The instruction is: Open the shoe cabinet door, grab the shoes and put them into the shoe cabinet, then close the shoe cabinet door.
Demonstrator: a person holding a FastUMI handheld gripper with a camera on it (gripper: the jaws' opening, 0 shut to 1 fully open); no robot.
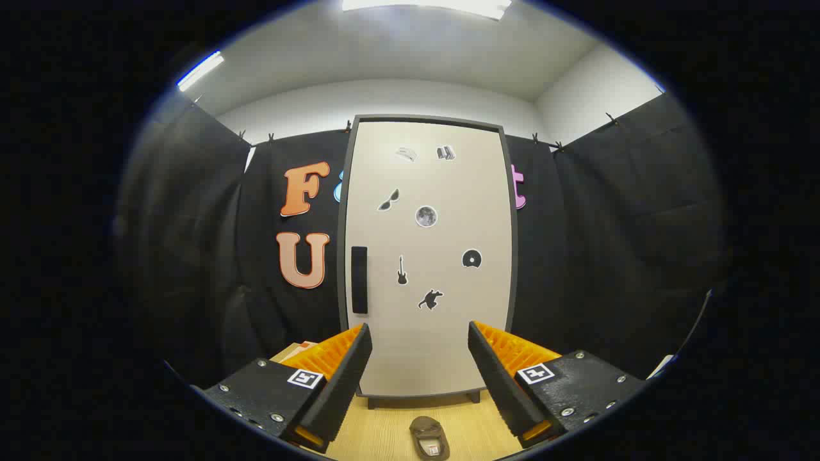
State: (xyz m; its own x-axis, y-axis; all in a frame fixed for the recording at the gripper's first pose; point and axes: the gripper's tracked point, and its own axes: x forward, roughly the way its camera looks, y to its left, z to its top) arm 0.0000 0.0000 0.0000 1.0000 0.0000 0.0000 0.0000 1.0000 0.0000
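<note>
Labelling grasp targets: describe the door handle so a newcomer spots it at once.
The pale cabinet door stands shut beyond the open gripper. The handle is on its left edge, about mid-height. It is a plain dark upright bar, unlike the small picture stickers scattered over the panel.

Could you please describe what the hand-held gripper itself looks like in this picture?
The hand-held gripper has two long, wedge-shaped fingers with ribbed inner faces. Each sits on a flat black block fastened with small silver screws, and each block carries a square black-and-white marker. No cables or sleeve are visible.
</note>
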